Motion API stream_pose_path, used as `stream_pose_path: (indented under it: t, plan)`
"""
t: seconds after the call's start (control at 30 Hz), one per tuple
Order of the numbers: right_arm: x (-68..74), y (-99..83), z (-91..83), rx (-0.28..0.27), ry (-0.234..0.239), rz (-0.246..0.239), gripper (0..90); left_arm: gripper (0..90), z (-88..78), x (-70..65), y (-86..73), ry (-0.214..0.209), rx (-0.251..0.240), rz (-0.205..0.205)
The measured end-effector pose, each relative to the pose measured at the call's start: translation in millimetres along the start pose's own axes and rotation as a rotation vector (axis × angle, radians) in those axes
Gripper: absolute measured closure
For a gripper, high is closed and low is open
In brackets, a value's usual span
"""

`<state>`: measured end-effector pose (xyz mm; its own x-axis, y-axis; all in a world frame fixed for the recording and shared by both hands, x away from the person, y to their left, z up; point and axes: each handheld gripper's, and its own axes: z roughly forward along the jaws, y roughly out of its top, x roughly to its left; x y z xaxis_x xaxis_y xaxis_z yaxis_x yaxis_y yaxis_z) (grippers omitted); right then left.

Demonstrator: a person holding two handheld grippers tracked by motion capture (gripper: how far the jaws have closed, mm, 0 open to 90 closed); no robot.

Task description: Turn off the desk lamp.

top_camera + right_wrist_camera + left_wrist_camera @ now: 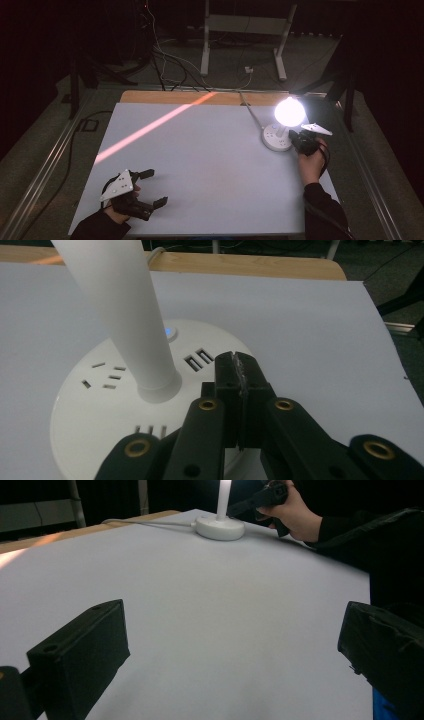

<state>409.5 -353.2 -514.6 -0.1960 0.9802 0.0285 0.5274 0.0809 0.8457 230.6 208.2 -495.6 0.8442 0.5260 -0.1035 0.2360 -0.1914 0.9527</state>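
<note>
A lamp (280, 131) is set on the table (210, 165) near its far right corner, its stem rising from a round base (100, 405). The right gripper (296, 138) is held just to the right of the base, its closed tips placed over the base's edge, in front of the stem. The left gripper (150, 189) is held over the near left corner, well apart from the lamp. A cable (250, 111) is led from the base toward the table's far edge.
</note>
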Motion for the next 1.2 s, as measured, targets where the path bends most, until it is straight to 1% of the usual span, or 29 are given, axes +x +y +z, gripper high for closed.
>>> stream_pose_path:
  t: [0.03,0.27,0.37,0.47,0.6,0.63,0.67,0.77,0.8,0.83,0.87,0.93,0.97,1.0,1.03,1.07,1.1,1.17,1.2]
  plan:
    - [0.2,-0.4,0.2,-0.003,0.002,0.004,89.6,0.6,0.0,0.0,0.0,0.000,0.000,0.000]
    - [1.7,-1.5,0.5,-0.009,-0.010,-0.012,90.0,0.6,0.1,-0.2,0.1,0.000,0.000,0.002]
    - [1.1,-1.0,0.6,-0.006,-0.006,0.000,89.8,0.6,0.1,-0.3,0.1,0.000,0.001,0.002]
    - [1.3,-0.4,-0.6,-0.005,-0.018,-0.009,89.7,0.6,-0.4,-0.2,0.2,0.000,0.000,0.001]
    - [-1.5,2.9,-6.1,-0.021,-0.011,0.006,89.3,0.6,-0.4,0.2,0.1,0.002,-0.002,-0.001]
    - [-2.3,4.9,-9.8,-0.033,-0.005,0.013,87.4,0.6,-0.5,0.0,0.2,0.001,-0.001,0.001]
    - [-2.3,4.9,-9.8,-0.033,-0.005,0.013,87.4,0.6,-0.6,-0.1,0.3,0.000,0.000,0.003]
    - [-3.6,7.4,-13.7,-0.044,0.000,0.012,79.0,0.6,-0.8,-0.2,0.3,0.001,-0.001,0.001]
    - [-3.9,7.7,-14.8,-0.048,-0.005,0.002,76.0,0.6,-0.9,-0.2,0.4,0.001,-0.002,0.003]
    - [-4.3,8.1,-15.7,-0.049,-0.004,-0.002,71.0,0.6,-1.0,-0.3,0.5,0.000,-0.002,0.002]
    - [-4.7,8.6,-16.4,-0.048,0.009,0.006,66.8,0.6,-1.1,-0.4,0.5,0.001,-0.002,0.002]
    - [-5.8,9.2,-18.3,-0.061,0.023,0.002,57.4,0.6,-1.3,-0.3,0.4,0.001,-0.003,0.001]
    - [-7.1,10.1,-18.3,-0.050,0.041,0.019,46.3,0.6,-1.3,-0.3,0.4,0.001,-0.003,0.001]
    - [-8.0,10.8,-17.6,-0.034,0.041,0.032,38.2,0.6,-1.3,-0.3,0.4,0.001,-0.004,0.001]
    - [-8.5,11.2,-17.4,-0.016,0.044,0.043,37.5,0.6,-1.3,-0.2,0.5,0.001,-0.004,0.001]
    - [-8.8,10.4,-17.9,-0.017,0.047,0.045,34.9,0.6,-1.3,-0.2,0.5,0.000,-0.005,0.001]
    - [-8.9,9.8,-18.0,-0.019,0.046,0.043,30.0,0.6,-1.3,-0.2,0.7,0.000,-0.005,0.001]
    - [-9.1,9.7,-18.9,-0.013,0.049,0.039,26.1,0.6,-1.1,-0.2,0.8,0.000,-0.005,0.002]
    - [-9.6,9.6,-19.9,-0.025,0.054,0.038,20.5,0.6,-1.0,-0.2,0.8,-0.001,-0.005,0.002]
